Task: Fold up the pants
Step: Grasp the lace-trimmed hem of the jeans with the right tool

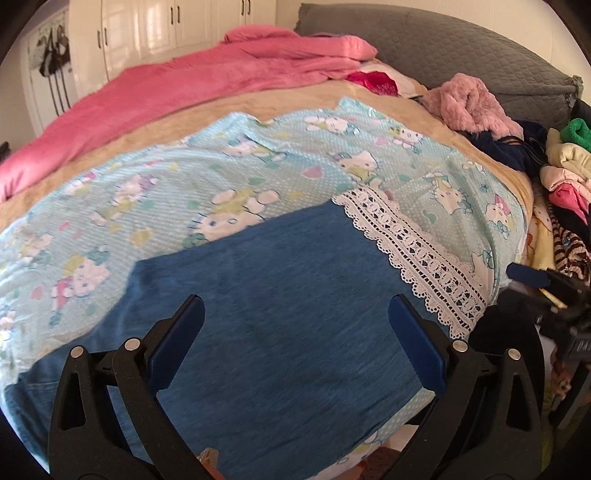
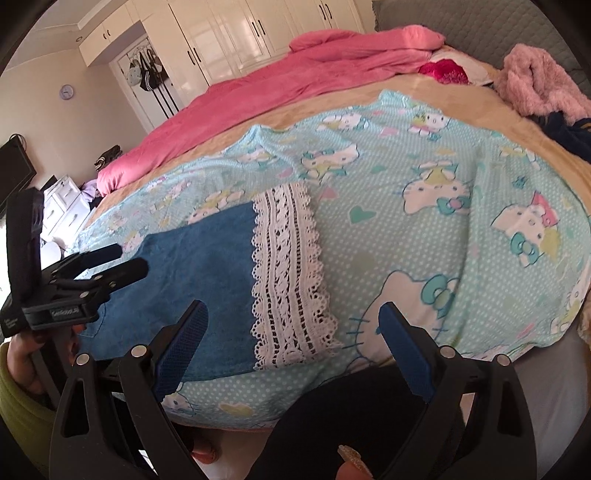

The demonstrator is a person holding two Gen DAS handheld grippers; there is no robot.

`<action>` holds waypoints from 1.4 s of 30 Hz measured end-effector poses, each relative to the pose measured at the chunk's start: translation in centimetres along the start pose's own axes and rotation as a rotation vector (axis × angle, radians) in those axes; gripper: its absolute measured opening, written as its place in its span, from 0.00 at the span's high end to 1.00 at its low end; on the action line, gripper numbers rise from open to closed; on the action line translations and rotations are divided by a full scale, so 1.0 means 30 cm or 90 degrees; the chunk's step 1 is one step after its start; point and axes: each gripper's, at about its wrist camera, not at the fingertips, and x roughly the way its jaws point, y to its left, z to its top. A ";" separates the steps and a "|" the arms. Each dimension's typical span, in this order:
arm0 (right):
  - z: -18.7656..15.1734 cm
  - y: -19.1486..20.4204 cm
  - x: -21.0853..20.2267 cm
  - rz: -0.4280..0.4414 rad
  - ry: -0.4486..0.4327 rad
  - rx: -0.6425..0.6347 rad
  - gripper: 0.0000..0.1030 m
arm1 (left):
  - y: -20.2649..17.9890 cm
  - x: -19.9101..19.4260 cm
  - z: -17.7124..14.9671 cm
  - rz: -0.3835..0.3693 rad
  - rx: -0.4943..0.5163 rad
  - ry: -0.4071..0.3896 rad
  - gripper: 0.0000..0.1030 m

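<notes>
Item: blue pants (image 1: 280,332) with a white lace cuff (image 1: 413,254), lying flat on the cartoon-cat sheet (image 1: 369,147) at the near edge of the bed.

Condition: the denim shows as one compact rectangle, the cuff squared along its right side; a waist end with stitching trails off to the left in the left wrist view. It reads as already doubled at least once, though the layers cannot be counted.

Left gripper (image 1: 295,321): fingers spread wide, poised over the middle of the blue cloth, holding nothing.

Right gripper (image 2: 291,328): likewise gaping wide, straddling the lace cuff and the sheet beside it, empty.

Progress, by my estimate: mid-task. Pants spread and smoothed, likely folded lengthwise; a cross fold bringing the cuff toward the waist appears to remain.

Nearby: pink blanket (image 1: 184,85) across the far side; fluffy pink garment (image 1: 472,107) and a heap of other clothes (image 1: 565,166) to the right; white wardrobe (image 2: 240,33) beyond.
</notes>
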 end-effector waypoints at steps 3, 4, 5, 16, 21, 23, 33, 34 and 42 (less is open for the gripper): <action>-0.010 0.006 0.031 0.000 0.017 0.002 0.10 | 0.002 0.051 0.018 -0.010 0.003 0.020 0.09; -0.011 0.007 0.038 -0.001 0.021 0.002 0.10 | 0.003 0.072 0.028 -0.013 0.005 0.028 0.09; -0.014 0.008 0.048 -0.003 0.027 0.003 0.10 | 0.004 0.091 0.039 -0.016 0.007 0.033 0.09; -0.025 0.034 0.129 -0.016 0.069 0.011 0.10 | -0.008 0.271 0.218 -0.071 0.067 0.081 0.09; -0.027 0.038 0.162 -0.018 0.082 0.022 0.10 | -0.035 0.387 0.268 -0.077 0.118 0.112 0.09; -0.029 0.040 0.175 -0.013 0.089 0.026 0.10 | -0.037 0.432 0.278 -0.092 0.123 0.124 0.09; -0.019 0.054 0.188 0.013 0.077 0.020 0.09 | -0.024 0.534 0.271 -0.168 0.122 0.137 0.14; -0.017 0.056 0.188 0.016 0.074 0.020 0.09 | -0.028 0.530 0.271 -0.175 0.126 0.134 0.18; -0.006 0.045 0.190 0.036 0.059 0.029 0.37 | -0.069 0.529 0.281 -0.213 0.144 0.137 0.41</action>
